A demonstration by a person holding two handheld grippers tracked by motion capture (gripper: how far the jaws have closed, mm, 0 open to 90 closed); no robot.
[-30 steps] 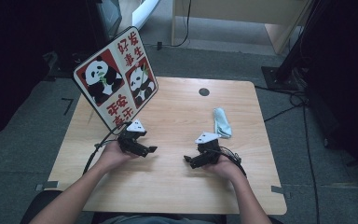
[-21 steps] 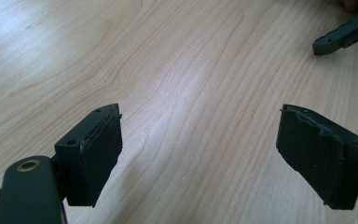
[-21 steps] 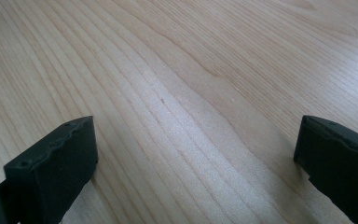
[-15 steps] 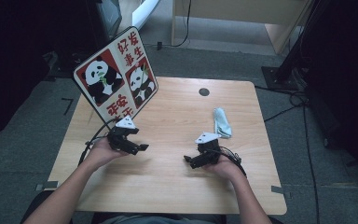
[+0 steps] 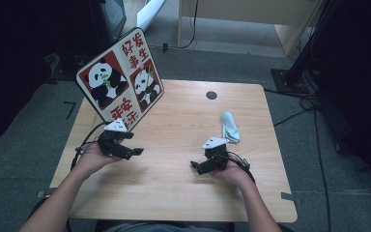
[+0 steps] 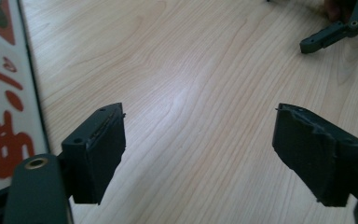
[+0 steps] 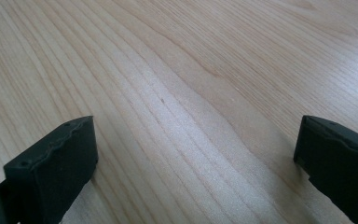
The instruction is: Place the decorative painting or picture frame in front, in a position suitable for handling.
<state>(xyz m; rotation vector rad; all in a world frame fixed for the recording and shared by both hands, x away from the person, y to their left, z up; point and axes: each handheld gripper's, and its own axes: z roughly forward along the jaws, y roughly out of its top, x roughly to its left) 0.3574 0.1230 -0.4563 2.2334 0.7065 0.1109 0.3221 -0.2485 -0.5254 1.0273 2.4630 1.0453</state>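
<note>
A panda sign (image 5: 121, 82), printed with two pandas and red characters on a white and red face, is being propped tilted at the far left corner of a wooden table (image 5: 183, 193). The left gripper (image 5: 125, 149) is being held just in front of the sign's lower edge, its jaws spread wide over bare wood. The right gripper (image 5: 199, 166) is being held near the table's middle, jaws likewise parted and grasping nothing. A pale cloth (image 5: 230, 126) is lying just beyond it.
</note>
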